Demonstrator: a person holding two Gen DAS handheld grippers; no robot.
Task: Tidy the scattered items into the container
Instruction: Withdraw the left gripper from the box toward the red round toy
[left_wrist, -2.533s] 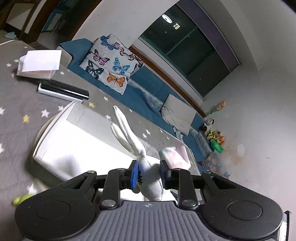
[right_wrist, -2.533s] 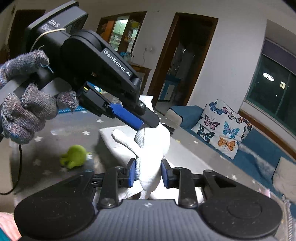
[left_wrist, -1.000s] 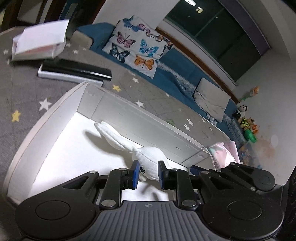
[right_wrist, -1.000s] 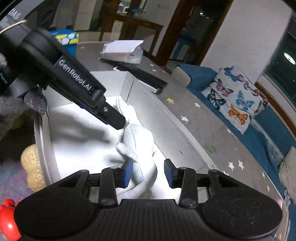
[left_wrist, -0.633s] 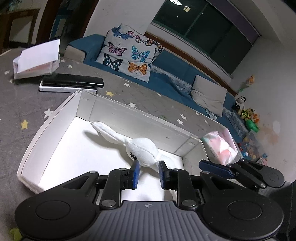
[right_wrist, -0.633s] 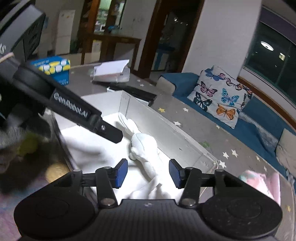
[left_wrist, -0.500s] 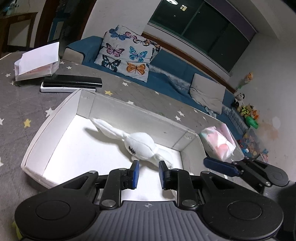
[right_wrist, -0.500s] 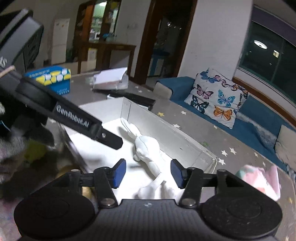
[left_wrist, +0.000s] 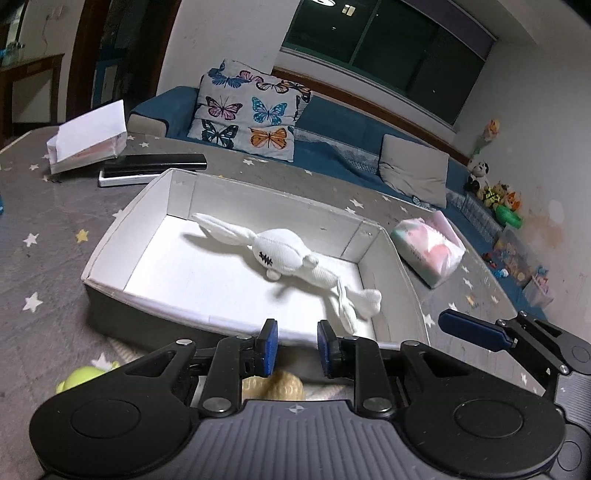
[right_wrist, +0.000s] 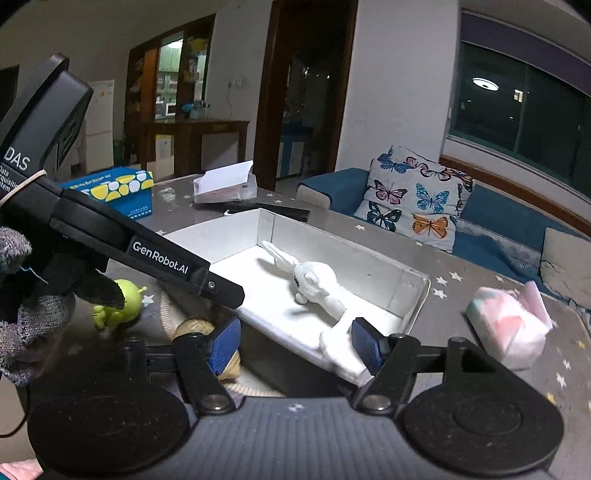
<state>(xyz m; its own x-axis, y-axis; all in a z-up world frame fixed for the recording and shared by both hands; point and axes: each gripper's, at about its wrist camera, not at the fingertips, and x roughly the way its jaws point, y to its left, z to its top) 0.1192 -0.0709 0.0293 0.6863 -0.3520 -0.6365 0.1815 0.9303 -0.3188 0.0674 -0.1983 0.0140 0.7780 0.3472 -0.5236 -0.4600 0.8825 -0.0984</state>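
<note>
With the white plush rabbit (left_wrist: 284, 256) lying released inside the white box (left_wrist: 110, 254), both the left gripper (left_wrist: 293, 347) and right gripper (right_wrist: 293, 341) are opening on nothing, so next probably comes the green toy (right_wrist: 123, 301) at nine o'clock.

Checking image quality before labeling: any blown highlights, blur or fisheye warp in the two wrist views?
Left wrist: the white box floor is nearly blown out, so the white plush rabbit loses contrast; window frame bows; corners vignette. Right wrist: same glare in the box; gloved hand at left is dark and soft; ceiling lamp reflection glares in the window; doorframes curve.
</note>
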